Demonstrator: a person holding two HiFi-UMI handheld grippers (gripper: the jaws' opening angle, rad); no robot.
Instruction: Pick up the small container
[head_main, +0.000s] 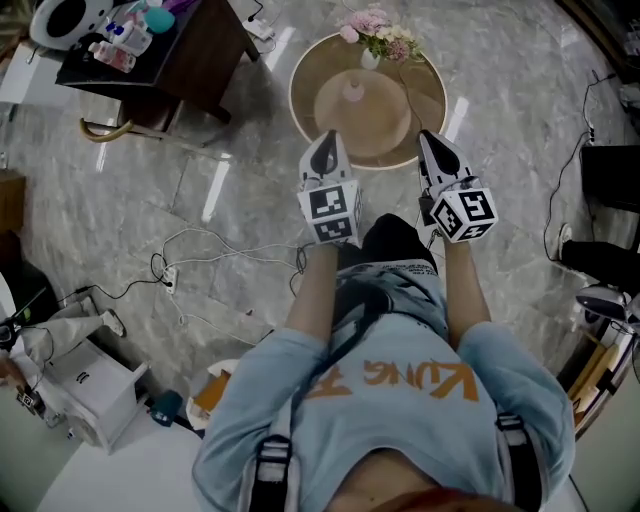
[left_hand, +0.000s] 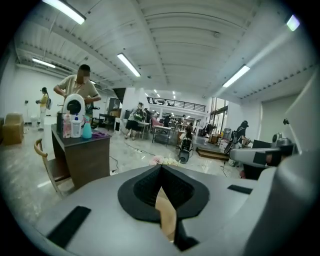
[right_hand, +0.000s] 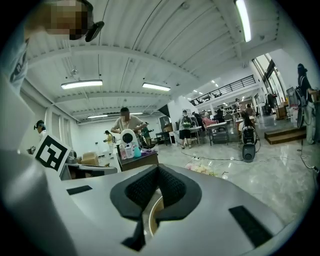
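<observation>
The small pink container (head_main: 353, 91) stands on a raised disc in the middle of a round wooden table (head_main: 312, 78). A vase of pink flowers (head_main: 376, 34) sits at the table's far rim. Both grippers are held level in front of the person's body, at the table's near edge and short of the container. My left gripper (head_main: 325, 142) is shut with nothing in it, its black pads (left_hand: 150, 187) meeting. My right gripper (head_main: 431, 142) is shut and empty too, its pads (right_hand: 170, 187) touching. The container does not show in either gripper view; only the flowers (left_hand: 160, 160) do.
A dark desk (head_main: 190, 60) with bottles stands at the far left. White cables (head_main: 205, 250) trail over the marble floor. A white box (head_main: 90, 385) sits at the near left and black equipment (head_main: 610, 180) at the right. Several people stand in the hall behind.
</observation>
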